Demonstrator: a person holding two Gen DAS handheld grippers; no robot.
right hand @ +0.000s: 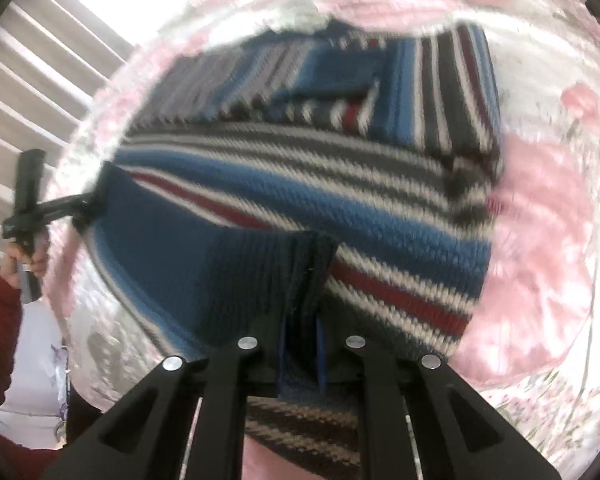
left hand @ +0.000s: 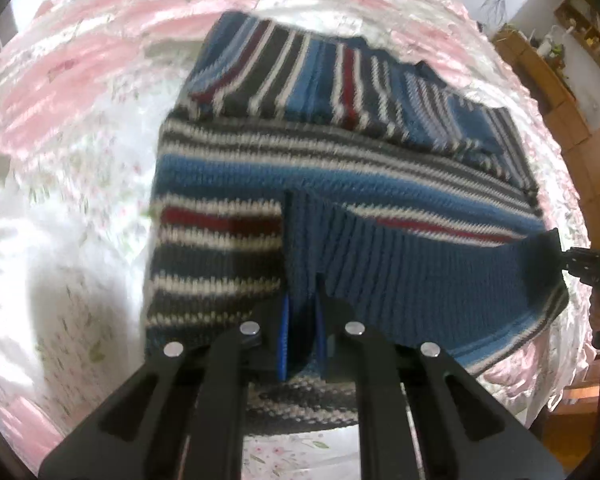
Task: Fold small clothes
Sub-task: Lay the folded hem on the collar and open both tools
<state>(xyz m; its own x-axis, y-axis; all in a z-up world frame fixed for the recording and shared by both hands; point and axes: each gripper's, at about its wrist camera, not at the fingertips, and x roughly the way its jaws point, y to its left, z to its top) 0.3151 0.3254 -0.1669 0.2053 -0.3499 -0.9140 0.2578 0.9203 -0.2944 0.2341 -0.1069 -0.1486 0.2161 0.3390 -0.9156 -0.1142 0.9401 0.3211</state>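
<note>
Nearest the left wrist camera, the left gripper [left hand: 302, 336] is clamped on the dark blue ribbed hem [left hand: 400, 276] of the striped sweater [left hand: 300, 168], its blue pads [left hand: 285, 344] pinching one lifted corner. The right gripper [right hand: 302, 352] has its fingers closed on the opposite end of that same hem, seen up close in its own view and small at the right edge of the left one. Between them the ribbed band hangs raised above the sweater's body, which lies flat on the pink floral bedspread [left hand: 80, 128], roughly central on it, with the sleeves already folded across the chest toward the far edge.

The likely next move is carrying the hem forward over the body. The risk (a real one with thick knit) is uneven travel: if one hand leads, the fold line will skew and the far corners will not meet. A thin bite on the ribbing could also slip free mid-carry, dropping one side, and dragging may pull the folded sleeves loose.
</note>
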